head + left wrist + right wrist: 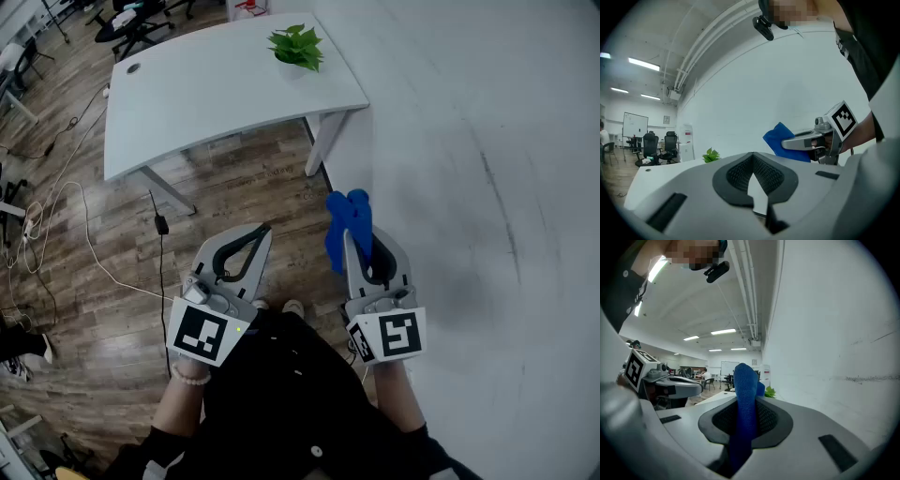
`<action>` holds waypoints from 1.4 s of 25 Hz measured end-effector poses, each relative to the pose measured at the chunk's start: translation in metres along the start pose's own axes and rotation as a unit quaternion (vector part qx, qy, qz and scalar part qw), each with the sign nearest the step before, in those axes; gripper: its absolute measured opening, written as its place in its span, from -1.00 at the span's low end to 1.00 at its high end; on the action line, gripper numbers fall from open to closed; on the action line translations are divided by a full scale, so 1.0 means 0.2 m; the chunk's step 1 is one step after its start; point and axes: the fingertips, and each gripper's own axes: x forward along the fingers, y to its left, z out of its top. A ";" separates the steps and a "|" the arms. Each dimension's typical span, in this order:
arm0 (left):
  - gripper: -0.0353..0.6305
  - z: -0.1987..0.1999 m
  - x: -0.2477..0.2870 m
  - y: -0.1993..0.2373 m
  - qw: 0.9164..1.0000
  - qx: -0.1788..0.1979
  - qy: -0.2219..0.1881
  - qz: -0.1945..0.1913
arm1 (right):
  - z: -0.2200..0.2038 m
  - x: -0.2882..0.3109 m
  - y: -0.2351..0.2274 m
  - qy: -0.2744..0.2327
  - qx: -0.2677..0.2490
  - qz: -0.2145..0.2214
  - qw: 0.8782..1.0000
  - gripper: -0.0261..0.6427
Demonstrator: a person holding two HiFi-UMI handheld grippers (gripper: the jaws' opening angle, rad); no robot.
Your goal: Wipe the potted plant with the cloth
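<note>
A small green potted plant (pixel 297 47) stands near the right end of a white table (pixel 206 94), far ahead of both grippers. It also shows small in the left gripper view as the plant (pixel 711 155) and behind the cloth in the right gripper view (pixel 769 391). My right gripper (pixel 354 246) is shut on a blue cloth (pixel 348 223), which sticks up between its jaws; the cloth (pixel 744 413) fills the gap in the right gripper view. My left gripper (pixel 251 239) is shut with nothing in it, level with the right one, over the wooden floor.
A white wall (pixel 487 187) runs along the right side, close to the right gripper. Cables (pixel 89 253) trail over the wooden floor at the left. Office chairs (pixel 136 23) stand beyond the table's far left corner.
</note>
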 end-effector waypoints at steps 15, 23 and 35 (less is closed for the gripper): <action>-0.87 0.00 -0.10 0.06 1.000 0.000 -0.011 0.000 | 0.01 0.01 0.12 0.004 -0.017 -0.002 1.000 -0.66; -0.87 -0.01 -0.14 0.10 1.000 0.004 -0.014 -0.007 | 0.00 0.02 0.18 0.006 -0.016 -0.013 1.000 -0.66; -0.87 0.02 -0.28 0.18 1.000 0.013 -0.027 -0.009 | 0.05 0.03 0.30 -0.010 0.000 -0.026 1.000 -0.66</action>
